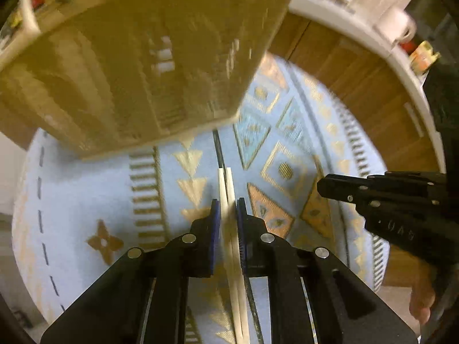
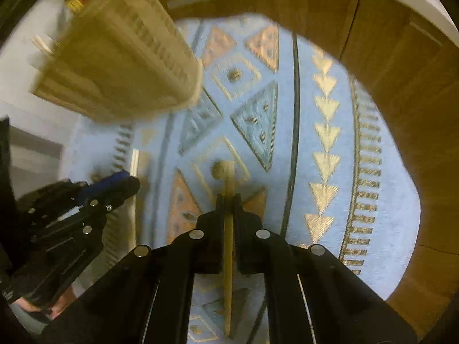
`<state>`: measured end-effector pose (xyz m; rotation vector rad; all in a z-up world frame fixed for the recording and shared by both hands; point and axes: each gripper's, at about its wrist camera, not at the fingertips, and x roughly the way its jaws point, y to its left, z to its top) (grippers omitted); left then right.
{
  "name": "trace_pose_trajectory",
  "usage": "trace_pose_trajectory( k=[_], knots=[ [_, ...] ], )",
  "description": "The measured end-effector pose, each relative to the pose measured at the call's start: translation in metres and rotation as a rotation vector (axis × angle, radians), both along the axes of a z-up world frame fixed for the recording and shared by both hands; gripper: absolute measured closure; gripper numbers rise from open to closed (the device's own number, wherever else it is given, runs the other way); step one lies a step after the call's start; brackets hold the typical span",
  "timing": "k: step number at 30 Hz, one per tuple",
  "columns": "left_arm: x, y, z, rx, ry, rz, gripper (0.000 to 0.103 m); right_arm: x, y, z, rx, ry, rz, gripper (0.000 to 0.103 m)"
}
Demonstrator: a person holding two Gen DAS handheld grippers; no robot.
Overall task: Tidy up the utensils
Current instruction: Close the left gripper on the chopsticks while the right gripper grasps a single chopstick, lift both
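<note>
Both grippers hang over a pale blue cloth (image 1: 94, 189) patterned with gold triangles, diamonds and dashed bands, which covers the surface below them.

The left gripper (image 1: 228, 212) points steeply downward with its jaws drawn narrow on a pair of pale chopsticks (image 1: 226, 183). The blue pads (image 1: 215, 218) press against them from both sides. The sticks run straight up the middle of the left wrist view, their tips reaching a little past the fingertips, with a thin dark rod-like line just beyond them that is too blurred to identify.

The right gripper (image 2: 228, 200) also points steeply down and is closed on a single thin wooden utensil (image 2: 228, 258). Its flat, paler end (image 2: 228, 172) sticks out past the fingertips above a gold diamond on the cloth. What kind of utensil it is cannot be told.

A slatted wooden organizer tray (image 1: 137, 66) lies at the far left part of the cloth, blurred in both views; its compartments are not clear enough to read. In the right wrist view it (image 2: 120, 66) sits up and to the left of the held utensil, well apart from it.

Each gripper shows in the other's camera: the right one at the right edge, the left one at the lower left. A wood-toned floor (image 2: 401, 114) and a white ledge (image 1: 358, 20) surround the cloth.
</note>
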<state>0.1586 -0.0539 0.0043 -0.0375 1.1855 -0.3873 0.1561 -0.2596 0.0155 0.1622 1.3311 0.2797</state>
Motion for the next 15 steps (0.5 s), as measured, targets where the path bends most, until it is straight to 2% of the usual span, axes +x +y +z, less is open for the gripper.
trace_pose_trajectory(
  k=[3, 6, 9, 15],
  knots=[
    [-0.016, 0.024, 0.031, -0.121, -0.084, 0.012, 0.094, -0.010, 0.000, 0.029, 0.050, -0.115, 0.012, 0.099],
    [-0.027, 0.040, 0.055, -0.136, -0.159, 0.035, 0.094, -0.024, 0.004, 0.061, 0.090, -0.238, 0.040, 0.099],
    [-0.035, 0.055, 0.078, -0.167, -0.218, 0.069, 0.094, -0.033, 0.028, 0.075, 0.104, -0.316, 0.058, 0.099],
    [-0.046, 0.075, 0.122, -0.184, -0.329, 0.108, 0.095, -0.040, 0.042, 0.114, 0.173, -0.446, 0.115, 0.099]
  ],
)
